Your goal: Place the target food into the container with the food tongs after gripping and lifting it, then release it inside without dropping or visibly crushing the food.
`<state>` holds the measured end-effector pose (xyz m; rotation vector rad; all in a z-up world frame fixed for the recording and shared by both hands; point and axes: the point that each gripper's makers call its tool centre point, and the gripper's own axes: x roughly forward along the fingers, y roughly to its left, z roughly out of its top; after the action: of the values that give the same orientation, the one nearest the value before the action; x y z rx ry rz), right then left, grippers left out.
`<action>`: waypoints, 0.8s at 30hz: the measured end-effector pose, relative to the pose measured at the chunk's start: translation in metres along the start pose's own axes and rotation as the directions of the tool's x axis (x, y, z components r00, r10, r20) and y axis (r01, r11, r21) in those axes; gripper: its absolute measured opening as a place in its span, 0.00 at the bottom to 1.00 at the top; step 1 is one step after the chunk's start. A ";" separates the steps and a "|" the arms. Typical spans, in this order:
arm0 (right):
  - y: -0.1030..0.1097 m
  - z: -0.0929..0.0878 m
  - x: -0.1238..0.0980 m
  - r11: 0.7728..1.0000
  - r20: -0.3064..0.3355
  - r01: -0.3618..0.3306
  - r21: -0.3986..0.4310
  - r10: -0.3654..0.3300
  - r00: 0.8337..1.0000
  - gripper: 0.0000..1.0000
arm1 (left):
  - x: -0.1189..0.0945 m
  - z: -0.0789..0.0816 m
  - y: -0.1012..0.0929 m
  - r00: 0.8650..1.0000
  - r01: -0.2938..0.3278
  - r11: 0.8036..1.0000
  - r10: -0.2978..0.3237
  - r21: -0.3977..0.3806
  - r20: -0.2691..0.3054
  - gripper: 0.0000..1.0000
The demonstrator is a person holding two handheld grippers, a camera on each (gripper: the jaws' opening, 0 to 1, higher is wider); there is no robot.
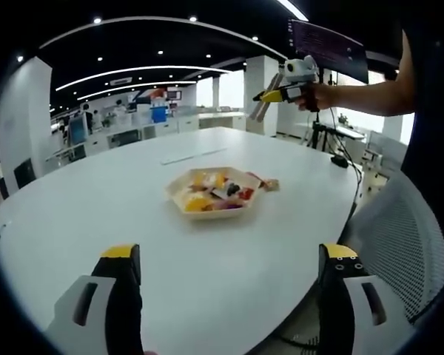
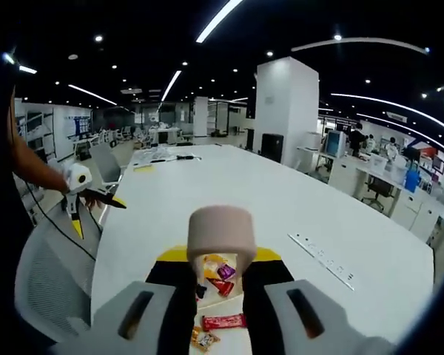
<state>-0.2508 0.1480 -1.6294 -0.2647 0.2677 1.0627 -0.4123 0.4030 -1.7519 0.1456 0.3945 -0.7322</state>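
A beige octagonal tray point(image 1: 176, 194) of wrapped snacks and sweets sits mid-table, and one wrapped snack point(image 1: 271, 184) lies just outside its right rim. My left gripper point(image 1: 229, 259) hangs open over the near table edge, short of the tray, holding nothing. A hand holds my right gripper point(image 1: 275, 94) high beyond the tray, shut on beige food tongs point(image 1: 259, 108). In the right gripper view the right gripper point(image 2: 222, 275) clamps the tongs point(image 2: 222, 231), whose rounded end hides part of the tray below. A red wrapped bar point(image 2: 223, 322) and other sweets point(image 2: 220, 275) show between the jaws. The left gripper point(image 2: 96, 212) is at the left.
The large white oval table point(image 1: 96, 222) carries a long pale strip point(image 1: 193, 156) beyond the tray. A grey mesh chair point(image 1: 399, 244) stands at the table's edge beside the person. Desks, pillars and chairs fill the office behind.
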 end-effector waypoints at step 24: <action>-0.003 -0.038 -0.003 0.999 -0.058 0.051 0.018 -0.050 0.997 0.22 | -0.001 0.007 -0.002 0.999 0.015 0.999 -0.014 -0.031 0.044 0.99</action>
<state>-0.2529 0.1317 -1.6643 -0.2836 0.3216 1.0029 -0.4118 0.4001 -1.7451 0.0968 0.3651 -0.7417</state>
